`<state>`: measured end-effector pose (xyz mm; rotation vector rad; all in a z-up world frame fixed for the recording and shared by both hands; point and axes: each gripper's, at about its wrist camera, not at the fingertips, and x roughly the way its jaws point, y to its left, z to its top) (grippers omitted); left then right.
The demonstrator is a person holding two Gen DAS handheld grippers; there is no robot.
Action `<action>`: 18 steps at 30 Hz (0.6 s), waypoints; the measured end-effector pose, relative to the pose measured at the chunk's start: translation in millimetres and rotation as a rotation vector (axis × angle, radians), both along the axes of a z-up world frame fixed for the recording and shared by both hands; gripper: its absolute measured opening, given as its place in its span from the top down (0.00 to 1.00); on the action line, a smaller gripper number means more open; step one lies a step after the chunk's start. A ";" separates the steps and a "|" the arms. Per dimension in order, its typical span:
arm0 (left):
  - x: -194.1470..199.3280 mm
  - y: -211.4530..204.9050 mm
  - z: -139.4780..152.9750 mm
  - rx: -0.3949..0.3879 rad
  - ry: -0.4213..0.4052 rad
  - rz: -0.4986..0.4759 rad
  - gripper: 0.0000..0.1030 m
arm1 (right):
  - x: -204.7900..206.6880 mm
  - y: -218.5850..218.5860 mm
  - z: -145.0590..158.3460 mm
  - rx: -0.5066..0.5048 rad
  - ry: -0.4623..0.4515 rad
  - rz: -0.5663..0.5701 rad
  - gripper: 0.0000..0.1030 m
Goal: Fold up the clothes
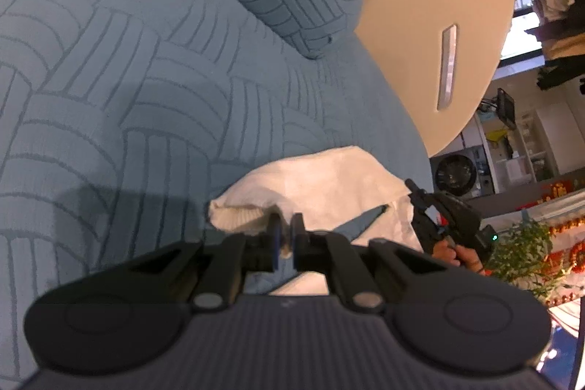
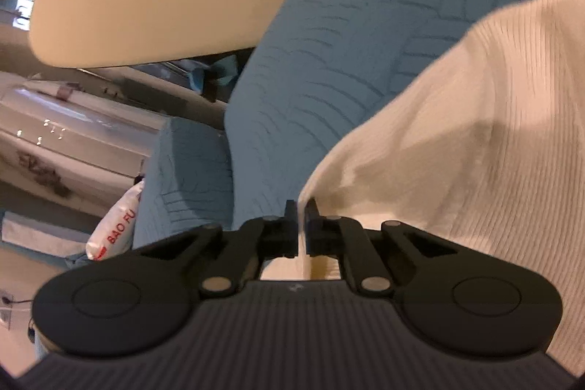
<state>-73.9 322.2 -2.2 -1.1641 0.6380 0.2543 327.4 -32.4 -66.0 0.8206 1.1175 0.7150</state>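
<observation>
White ribbed garment (image 2: 475, 141), judged light, soft and limp, is pinched at its edges by left gripper (image 1: 286, 238) and right gripper (image 2: 301, 225), fingers nearly closed.

Garment (image 1: 321, 185) on bedspread (image 1: 128, 79), headboard (image 1: 438, 6) behind

The left gripper (image 1: 286, 236) has its jaws drawn nearly together, pinching a white cloth edge (image 1: 252, 214). The right gripper (image 2: 301, 218) is likewise clamped on the cloth's edge, jaws almost touching. In the left wrist view, the person's right hand (image 1: 453, 253) grips the right gripper's handle.
</observation>
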 end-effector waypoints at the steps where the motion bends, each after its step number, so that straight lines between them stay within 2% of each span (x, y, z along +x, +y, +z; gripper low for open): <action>1: -1.5 -2.2 4.6 0.009 -0.006 -0.002 0.95 | -3.2 -8.2 6.0 0.028 -0.011 0.000 0.94; 3: -10.4 -19.1 30.2 0.063 -0.059 -0.040 0.95 | -16.5 -33.0 23.6 0.078 -0.057 0.000 0.94; 6: -27.7 -48.6 51.5 0.111 -0.086 -0.098 0.95 | -34.2 -62.4 37.0 0.105 -0.086 0.023 0.94; 8: -33.4 -66.3 49.8 0.102 -0.063 -0.137 0.95 | -45.2 -75.0 36.2 0.075 -0.085 0.051 0.94; 11: -38.2 -84.2 38.1 0.102 -0.012 -0.170 0.92 | -57.7 -88.2 19.9 -0.037 -0.040 0.071 0.92; 13: -38.4 -85.7 29.8 0.073 0.023 -0.173 0.75 | -62.7 -98.9 0.3 -0.122 0.033 0.017 0.91; 14: -36.8 -84.9 23.4 0.050 0.051 -0.173 0.60 | -64.7 -101.1 -1.9 -0.129 0.046 0.013 0.90; 16: -35.2 -82.1 18.3 0.037 0.083 -0.144 0.46 | -70.2 -105.9 -9.4 -0.146 0.086 -0.004 0.87; 17: -30.9 -77.4 17.5 0.029 0.092 -0.128 0.32 | -74.8 -108.6 -10.6 -0.146 0.091 -0.009 0.86; 18: -27.7 -74.6 16.5 0.024 0.097 -0.112 0.23 | -79.6 -111.0 -10.3 -0.142 0.084 -0.014 0.85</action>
